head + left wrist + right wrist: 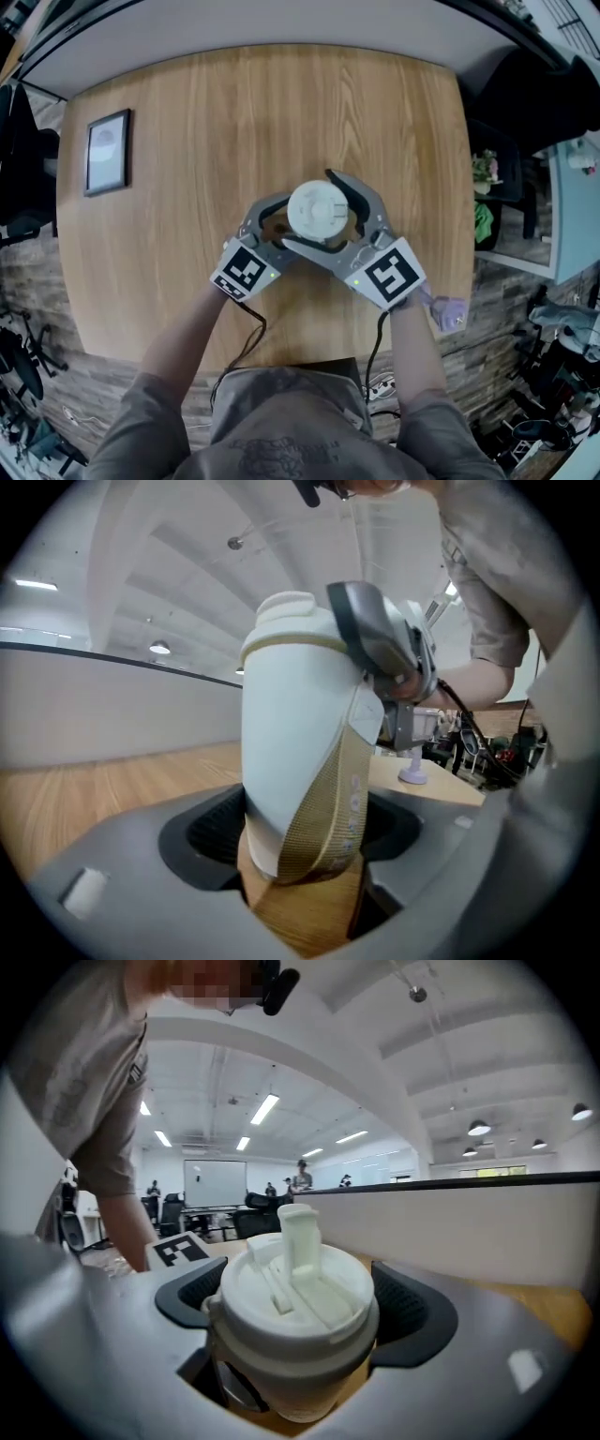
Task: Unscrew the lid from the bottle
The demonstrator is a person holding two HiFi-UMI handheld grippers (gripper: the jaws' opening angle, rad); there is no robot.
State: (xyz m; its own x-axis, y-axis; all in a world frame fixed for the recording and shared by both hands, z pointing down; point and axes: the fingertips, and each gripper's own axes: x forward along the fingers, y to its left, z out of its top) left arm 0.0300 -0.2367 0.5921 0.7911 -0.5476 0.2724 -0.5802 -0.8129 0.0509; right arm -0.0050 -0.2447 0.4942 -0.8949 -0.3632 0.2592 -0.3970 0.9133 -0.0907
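Toward the near edge of the light wooden table (187,103), the smooth white plastic bottle (291,733) (probably light and slippery) is pinched low by the left gripper (300,832), the right gripper (295,1314) clamping its stiff white flip-spout lid (300,1283) for twisting.

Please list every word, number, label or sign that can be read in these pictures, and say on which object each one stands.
No text here can be read.
The strap of the bottle: pale printed letters, too blurred to read.
The marker cubes: black-and-white square codes, no words.
The framed picture: too small to read.
The lid: no print visible.
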